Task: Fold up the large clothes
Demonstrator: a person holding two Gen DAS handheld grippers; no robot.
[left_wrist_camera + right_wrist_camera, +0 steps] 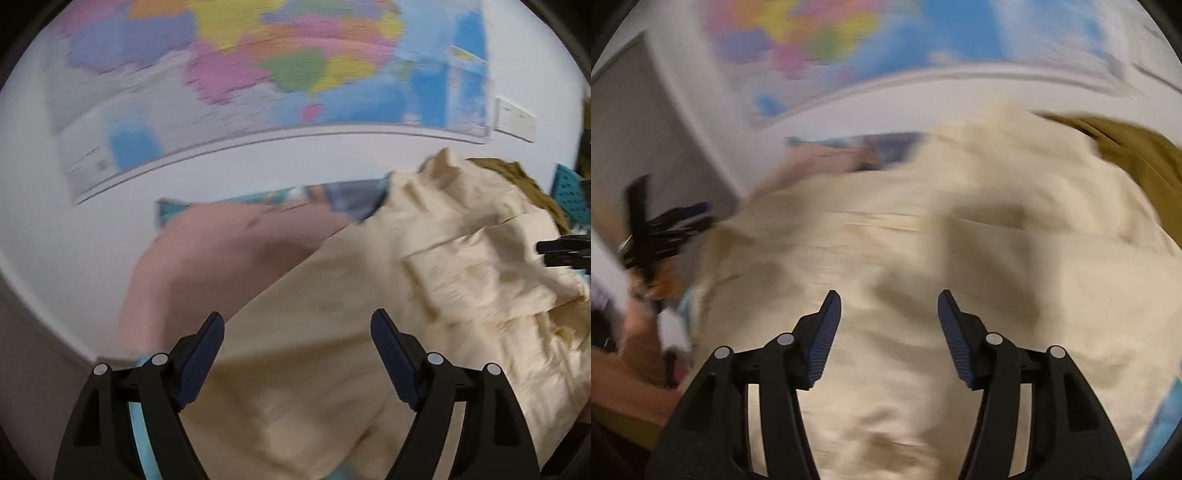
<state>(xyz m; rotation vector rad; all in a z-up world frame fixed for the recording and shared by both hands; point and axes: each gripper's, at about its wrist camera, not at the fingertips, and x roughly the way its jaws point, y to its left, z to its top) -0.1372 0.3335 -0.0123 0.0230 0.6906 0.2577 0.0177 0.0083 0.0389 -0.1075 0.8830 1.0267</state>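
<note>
Cream garment [369,332] lies rumpled on the bed, partly over a pink cloth [207,258], w/ a mustard piece [1137,155] behind. Looks light, soft, floppy; prob. best pinched at a hem or corner. Left gripper [297,332] & right gripper [889,314] both gape, nothing held.

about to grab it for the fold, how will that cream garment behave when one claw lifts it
The cream garment is probably floppy: it lies in soft wrinkles and rumpled folds, so it would likely sag and drape from a single pinch. It looks thin and light for its spread. With the left claw and right claw both open above it, two grips should control it better.
</note>
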